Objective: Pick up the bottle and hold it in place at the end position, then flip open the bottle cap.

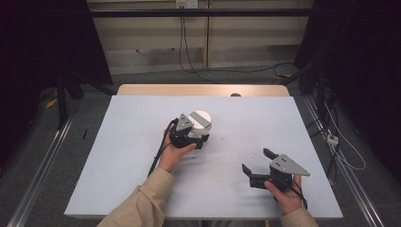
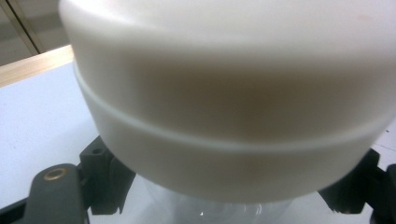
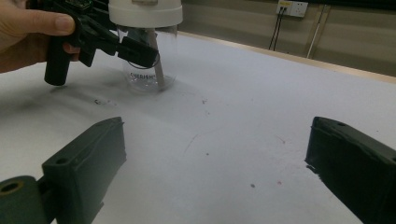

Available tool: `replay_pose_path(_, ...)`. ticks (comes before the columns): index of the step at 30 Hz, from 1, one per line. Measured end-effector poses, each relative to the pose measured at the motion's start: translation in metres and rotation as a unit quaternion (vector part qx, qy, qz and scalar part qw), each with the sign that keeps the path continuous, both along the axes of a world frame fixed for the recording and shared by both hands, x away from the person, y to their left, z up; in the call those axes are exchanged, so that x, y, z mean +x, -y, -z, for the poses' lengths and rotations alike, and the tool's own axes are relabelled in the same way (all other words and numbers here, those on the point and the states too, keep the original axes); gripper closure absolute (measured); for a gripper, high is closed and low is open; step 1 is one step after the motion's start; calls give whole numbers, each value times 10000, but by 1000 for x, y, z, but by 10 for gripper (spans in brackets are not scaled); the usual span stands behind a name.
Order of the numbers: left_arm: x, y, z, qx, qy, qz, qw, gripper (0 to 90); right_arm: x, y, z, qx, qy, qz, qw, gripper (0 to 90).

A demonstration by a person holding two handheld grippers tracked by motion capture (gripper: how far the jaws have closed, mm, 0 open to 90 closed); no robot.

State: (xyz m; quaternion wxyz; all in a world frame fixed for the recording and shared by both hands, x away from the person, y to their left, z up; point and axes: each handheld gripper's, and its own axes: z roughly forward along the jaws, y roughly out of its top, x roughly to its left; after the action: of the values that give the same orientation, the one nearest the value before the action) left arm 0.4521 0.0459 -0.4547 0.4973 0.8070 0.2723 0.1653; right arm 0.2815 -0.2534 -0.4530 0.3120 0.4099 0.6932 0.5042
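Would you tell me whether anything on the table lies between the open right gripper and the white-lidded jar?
Nothing visible does. Bare white table runs from the right gripper to the clear jar. The left gripper is shut on the jar's glass just under the white lid, coming in from the side.

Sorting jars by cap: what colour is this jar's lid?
The lid is white, on a clear jar; best seen in the right gripper view.

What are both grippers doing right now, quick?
Left gripper: closed on the clear jar below its white lid.
Right gripper: open, holding nothing.
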Motion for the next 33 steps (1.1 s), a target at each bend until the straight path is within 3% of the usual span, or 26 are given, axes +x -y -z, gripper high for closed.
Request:
replay_pose_path(11, 0, -1, 1, 10, -6, 14, 10000, 183, 21, -17, -6, -44, -177, -219, 9996, 45)
replay_pose_path(33, 0, -1, 4, 6, -19, -6, 10000, 183, 54, -52, -15, -97, -442, -352, 9984, 86)
